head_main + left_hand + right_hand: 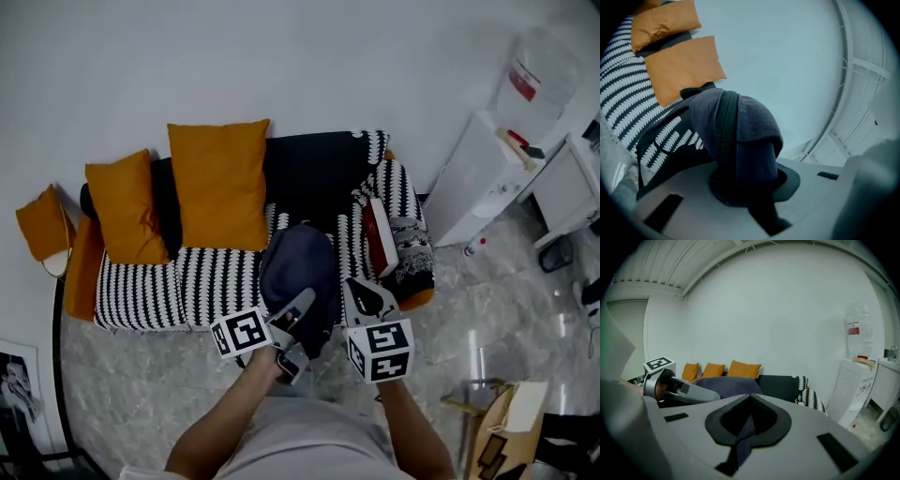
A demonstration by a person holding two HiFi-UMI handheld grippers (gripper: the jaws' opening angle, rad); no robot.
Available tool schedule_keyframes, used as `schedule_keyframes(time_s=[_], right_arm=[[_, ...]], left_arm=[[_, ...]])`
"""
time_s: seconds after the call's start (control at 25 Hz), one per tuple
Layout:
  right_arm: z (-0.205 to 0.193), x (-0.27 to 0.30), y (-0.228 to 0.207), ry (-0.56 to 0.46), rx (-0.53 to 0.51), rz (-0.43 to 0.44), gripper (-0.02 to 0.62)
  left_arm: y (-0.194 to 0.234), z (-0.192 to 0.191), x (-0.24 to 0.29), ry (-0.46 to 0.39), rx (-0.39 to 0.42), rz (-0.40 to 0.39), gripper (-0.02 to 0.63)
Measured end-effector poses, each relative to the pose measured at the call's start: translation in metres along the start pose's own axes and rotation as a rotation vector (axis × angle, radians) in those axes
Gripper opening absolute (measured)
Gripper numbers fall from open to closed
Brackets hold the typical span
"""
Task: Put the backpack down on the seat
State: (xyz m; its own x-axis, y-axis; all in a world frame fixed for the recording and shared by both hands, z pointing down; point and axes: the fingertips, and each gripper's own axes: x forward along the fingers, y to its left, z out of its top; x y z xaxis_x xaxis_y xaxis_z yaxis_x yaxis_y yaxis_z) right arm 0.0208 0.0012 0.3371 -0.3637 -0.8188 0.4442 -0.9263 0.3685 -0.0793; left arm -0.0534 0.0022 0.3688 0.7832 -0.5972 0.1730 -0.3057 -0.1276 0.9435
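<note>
Near sofa (141,291) — backpack (298,267) gripped by left gripper (298,317), right gripper (367,298).

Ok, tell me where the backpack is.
Head view, centre: the backpack is gripped by the left claw and right claw over the striped sofa seat, right of the big orange cushion.

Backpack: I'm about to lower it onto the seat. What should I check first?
1. Left gripper shut on backpack: ok.
2. Right gripper shut on backpack fabric: ok.
3. Backpack lined up over the seat in the head view: ok.
4. Seat patch directly under the backpack free: cannot tell, the backpack hides it.
5. Cushions clear of the backpack, off to its left: ok.
6. Backpack already resting on the seat: cannot tell.
</note>
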Motion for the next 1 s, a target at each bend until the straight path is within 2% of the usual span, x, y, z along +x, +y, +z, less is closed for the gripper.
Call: schedule_keyframes(time_s=[0.6,1.0], right_arm=[[0.055,0.118,-0.002,0.024,-0.011,-0.033,0.003],[0.071,0.177,-0.021,0.048,-0.024,-0.026,0.003]], left_arm=[[0.037,0.117,0.041,0.028,-0.014,-0.016,0.048],[0.062,0.171,0.079,0.014,0.006,-0.003,0.048]])
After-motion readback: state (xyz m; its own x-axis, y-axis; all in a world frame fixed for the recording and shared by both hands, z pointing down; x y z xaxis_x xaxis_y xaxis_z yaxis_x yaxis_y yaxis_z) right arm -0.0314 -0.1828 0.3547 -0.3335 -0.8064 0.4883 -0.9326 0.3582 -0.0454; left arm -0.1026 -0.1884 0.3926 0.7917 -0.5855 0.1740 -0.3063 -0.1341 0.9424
